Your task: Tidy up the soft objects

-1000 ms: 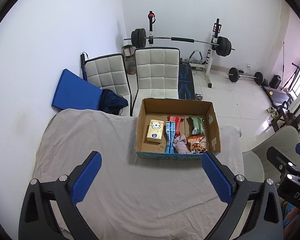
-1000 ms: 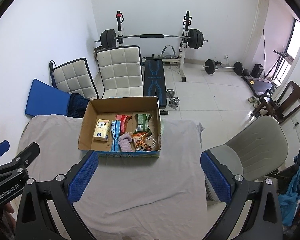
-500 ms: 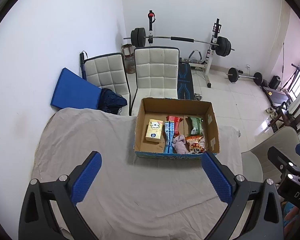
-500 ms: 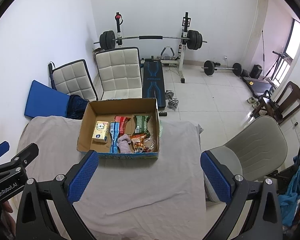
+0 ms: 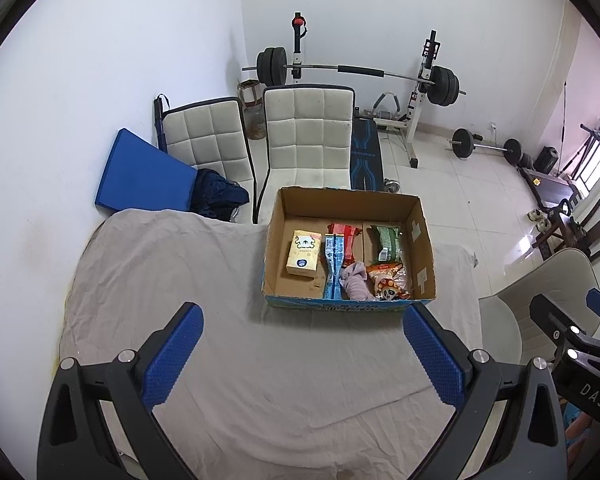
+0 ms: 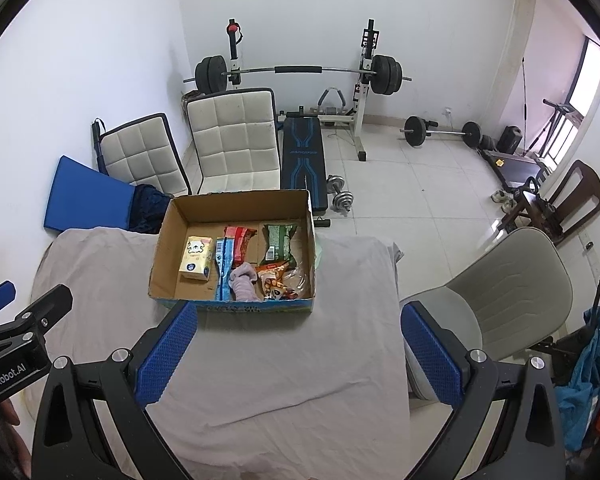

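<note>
An open cardboard box [image 5: 420, 236] [image 6: 164, 240] sits at the far edge of the cloth-covered table [image 5: 180, 280] [image 6: 300, 360]. Inside lie a yellow tissue pack [image 5: 303, 253] [image 6: 197, 259], a blue wrapper [image 5: 333, 264], a red wrapper [image 5: 346, 240], a green packet [image 5: 386, 242] [image 6: 280, 242], a crumpled pink-grey cloth [image 5: 354, 282] [image 6: 244, 280] and an orange snack bag [image 5: 386, 280]. My left gripper [image 5: 300, 344] is open and empty, held high above the table's near side. My right gripper [image 6: 298, 340] is open and empty too, beside it.
Two white padded chairs [image 5: 308, 132] and a blue mat [image 5: 140, 172] stand behind the table. A weight bench with barbell [image 6: 300, 72] is at the back wall. A grey chair [image 6: 512, 292] stands right of the table.
Both grippers have drawn back and up slightly, so the box sits a little farther in view. Nothing in the box has moved.
</note>
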A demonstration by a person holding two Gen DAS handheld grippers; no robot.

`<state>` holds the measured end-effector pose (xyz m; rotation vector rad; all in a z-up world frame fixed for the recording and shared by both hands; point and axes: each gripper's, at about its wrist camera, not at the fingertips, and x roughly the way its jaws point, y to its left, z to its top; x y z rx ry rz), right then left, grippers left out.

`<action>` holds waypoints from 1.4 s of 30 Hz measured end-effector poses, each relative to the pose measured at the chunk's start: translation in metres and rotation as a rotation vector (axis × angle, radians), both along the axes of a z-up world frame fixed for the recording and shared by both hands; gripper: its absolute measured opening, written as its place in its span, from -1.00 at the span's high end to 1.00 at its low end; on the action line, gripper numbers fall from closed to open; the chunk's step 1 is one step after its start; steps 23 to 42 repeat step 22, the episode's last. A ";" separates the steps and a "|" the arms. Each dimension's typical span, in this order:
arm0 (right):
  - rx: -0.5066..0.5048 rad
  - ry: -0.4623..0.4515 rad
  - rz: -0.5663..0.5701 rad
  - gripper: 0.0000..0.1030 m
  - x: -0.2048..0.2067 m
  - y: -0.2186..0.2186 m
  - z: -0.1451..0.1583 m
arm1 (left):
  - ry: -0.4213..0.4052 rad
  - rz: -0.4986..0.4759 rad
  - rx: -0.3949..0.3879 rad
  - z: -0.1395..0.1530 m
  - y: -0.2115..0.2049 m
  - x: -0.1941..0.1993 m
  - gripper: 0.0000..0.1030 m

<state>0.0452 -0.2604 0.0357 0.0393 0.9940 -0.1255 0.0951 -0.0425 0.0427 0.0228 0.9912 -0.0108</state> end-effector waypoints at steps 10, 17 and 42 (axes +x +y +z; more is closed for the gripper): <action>-0.002 -0.010 -0.014 -1.00 0.001 -0.004 0.004 | -0.017 -0.017 0.003 0.009 -0.002 -0.001 -0.99; -0.004 -0.012 -0.018 -1.00 0.001 -0.004 0.006 | -0.017 -0.020 0.003 0.011 -0.004 -0.001 -0.99; -0.004 -0.012 -0.019 -1.00 0.000 -0.005 0.006 | -0.018 -0.020 0.003 0.010 -0.004 -0.001 -0.99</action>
